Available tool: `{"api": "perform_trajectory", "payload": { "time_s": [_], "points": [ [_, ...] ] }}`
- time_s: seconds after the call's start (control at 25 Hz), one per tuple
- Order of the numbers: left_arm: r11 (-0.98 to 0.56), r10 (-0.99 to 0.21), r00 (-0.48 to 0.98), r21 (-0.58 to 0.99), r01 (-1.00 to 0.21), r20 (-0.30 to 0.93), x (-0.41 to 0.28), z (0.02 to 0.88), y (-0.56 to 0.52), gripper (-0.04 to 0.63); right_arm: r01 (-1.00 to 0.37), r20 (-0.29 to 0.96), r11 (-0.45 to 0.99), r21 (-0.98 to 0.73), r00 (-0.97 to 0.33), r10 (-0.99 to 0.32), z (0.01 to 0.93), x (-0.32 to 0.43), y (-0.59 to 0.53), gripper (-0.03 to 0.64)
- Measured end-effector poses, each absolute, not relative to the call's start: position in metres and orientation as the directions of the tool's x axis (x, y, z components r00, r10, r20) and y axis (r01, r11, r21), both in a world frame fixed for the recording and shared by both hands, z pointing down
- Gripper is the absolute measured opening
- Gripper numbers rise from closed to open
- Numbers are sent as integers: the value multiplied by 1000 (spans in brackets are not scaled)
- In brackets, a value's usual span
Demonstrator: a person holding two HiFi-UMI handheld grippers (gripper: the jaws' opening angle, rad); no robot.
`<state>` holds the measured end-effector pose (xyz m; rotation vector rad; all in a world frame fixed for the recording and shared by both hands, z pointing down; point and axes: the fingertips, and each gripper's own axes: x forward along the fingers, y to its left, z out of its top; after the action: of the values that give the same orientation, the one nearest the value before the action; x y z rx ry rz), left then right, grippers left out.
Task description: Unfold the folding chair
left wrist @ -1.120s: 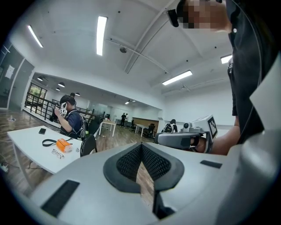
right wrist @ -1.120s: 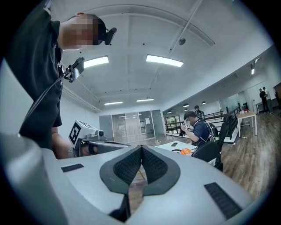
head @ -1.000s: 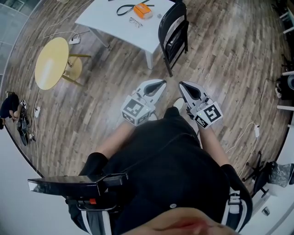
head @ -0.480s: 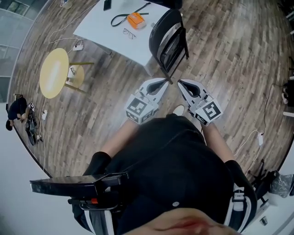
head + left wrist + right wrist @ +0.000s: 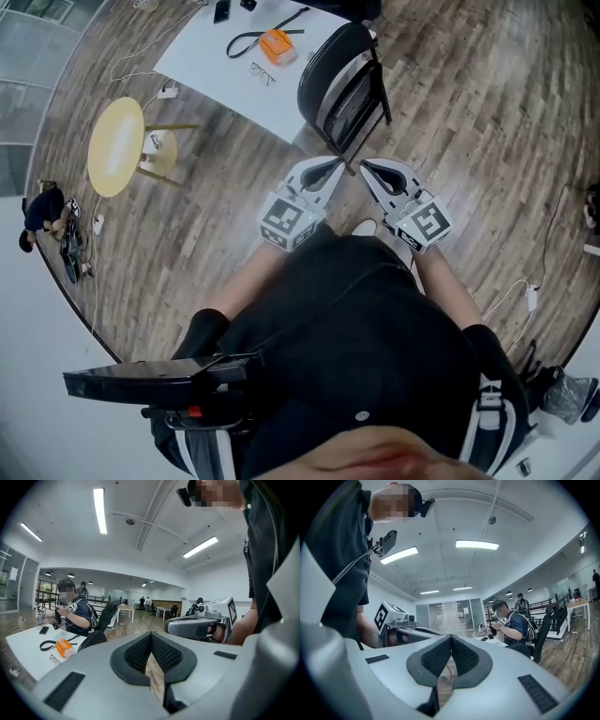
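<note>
The folded black folding chair leans upright against the white table, just beyond both grippers in the head view. My left gripper is shut and empty, its tip close to the chair's lower leg. My right gripper is beside it, also shut and empty, its tip near the same leg. In the left gripper view the jaws are pressed together, the chair's top shows at left and the right gripper at right. In the right gripper view the jaws are shut.
On the table lie an orange object, glasses and a black strap. A round yellow side table stands at left. A seated person works at the table's far side. A white cable lies on the wood floor.
The person has walked toward the chair. Both shut grippers have come forward together, and the chair and table now sit closer and lower in the head view.
</note>
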<state>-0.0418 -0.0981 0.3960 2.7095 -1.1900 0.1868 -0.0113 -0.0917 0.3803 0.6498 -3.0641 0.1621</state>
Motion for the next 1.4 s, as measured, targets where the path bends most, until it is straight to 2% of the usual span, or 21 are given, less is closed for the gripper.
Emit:
{"api": "perform_trajectory", "payload": {
  "time_s": [0.44,0.96,1.4],
  "points": [
    [-688,-692,699,129,-714,181,-67,408,-159,5,-461,61,879,-120,-887,-457,393,-38,-152,8],
    [-772,-574,791,183,-609,210,-138,429,-279,5,-631,137,758,-163,-776,-616,425,-108,-272,8],
    [-716,-518,735,249,-653,437,-181,509,-353,5,-742,224,638,-207,-671,-707,466,-141,-326,8]
  ]
}}
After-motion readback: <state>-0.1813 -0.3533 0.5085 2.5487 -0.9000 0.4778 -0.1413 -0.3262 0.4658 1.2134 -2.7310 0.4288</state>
